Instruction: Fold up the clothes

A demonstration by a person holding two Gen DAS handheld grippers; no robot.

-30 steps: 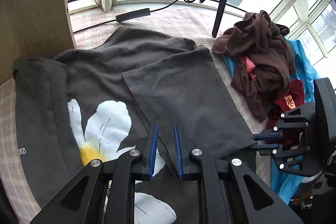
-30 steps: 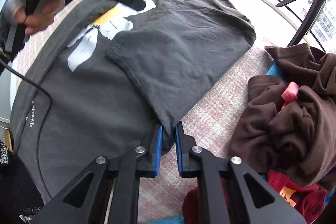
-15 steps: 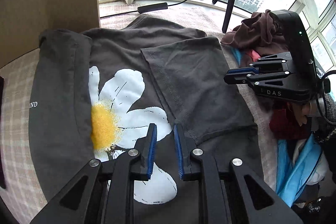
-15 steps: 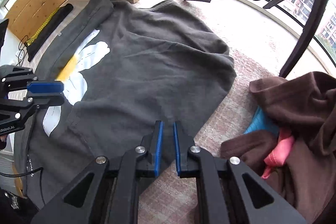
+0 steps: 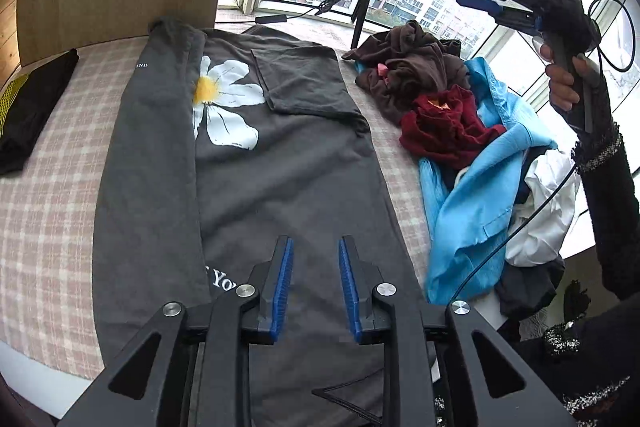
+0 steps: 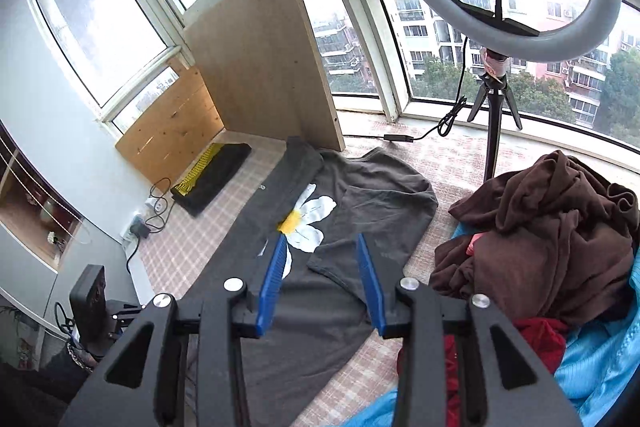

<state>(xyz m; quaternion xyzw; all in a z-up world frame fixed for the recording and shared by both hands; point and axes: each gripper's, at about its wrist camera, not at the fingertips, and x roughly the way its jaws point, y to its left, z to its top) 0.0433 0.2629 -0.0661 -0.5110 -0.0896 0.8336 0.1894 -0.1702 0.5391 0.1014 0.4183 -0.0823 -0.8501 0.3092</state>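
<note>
One dark grey T-shirt [image 5: 280, 167] with a daisy print lies flat across the middle of the frame on the checked bed cover [image 5: 52, 195], both sides folded inward. Right of it sits a heap of unfolded clothes [image 5: 460, 123]. Both grippers hang above the shirt: left gripper [image 5: 316, 287] and right gripper [image 6: 322, 283] have just been opening, nothing between the jaws.

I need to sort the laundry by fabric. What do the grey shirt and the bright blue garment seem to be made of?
Grey shirt: probably cotton jersey, matte, lying in soft folds. Blue garment: perhaps satin-like synthetic, since it shows a slight sheen.
</note>
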